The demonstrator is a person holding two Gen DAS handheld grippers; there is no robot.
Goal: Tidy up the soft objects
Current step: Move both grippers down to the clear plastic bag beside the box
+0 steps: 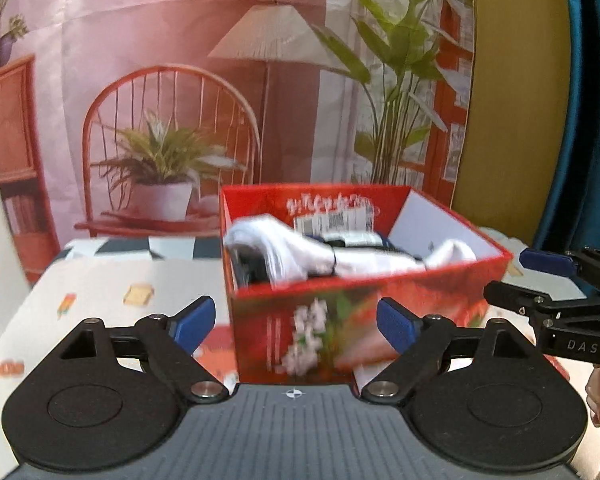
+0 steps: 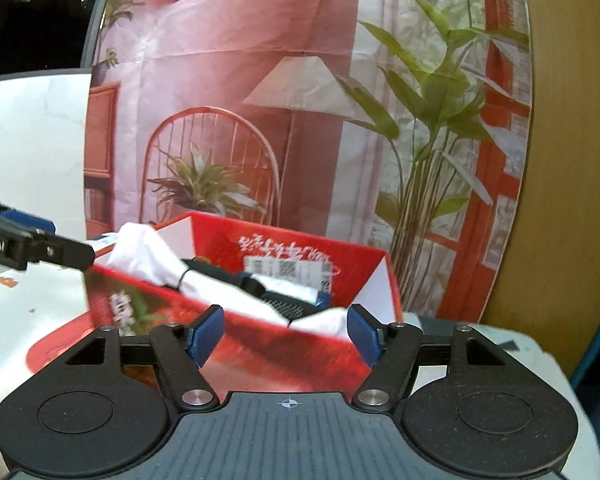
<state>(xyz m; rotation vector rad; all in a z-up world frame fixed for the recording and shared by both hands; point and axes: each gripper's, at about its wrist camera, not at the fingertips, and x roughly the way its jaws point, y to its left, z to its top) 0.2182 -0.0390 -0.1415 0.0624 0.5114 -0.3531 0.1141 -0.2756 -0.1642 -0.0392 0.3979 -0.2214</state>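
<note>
Tablecloth (image 1: 100,280) | red box (image 1: 340,320): white socks (image 1: 340,260) lengthwise | both claws (image 1: 296,322) (image 2: 286,334) spread, empty

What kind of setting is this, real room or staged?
Likely a staged tabletop set, not a real living room: the chair, lamp and plants are printed on a creased backdrop. A red box of soft items sits on a patterned tablecloth.

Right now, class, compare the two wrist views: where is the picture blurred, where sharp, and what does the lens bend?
Left wrist view: the red box and white cloth inside are smeared, the left gripper stays sharp. Right wrist view: the box front blurs, the right gripper is crisp; the fisheye curves the printed backdrop edges.
</note>
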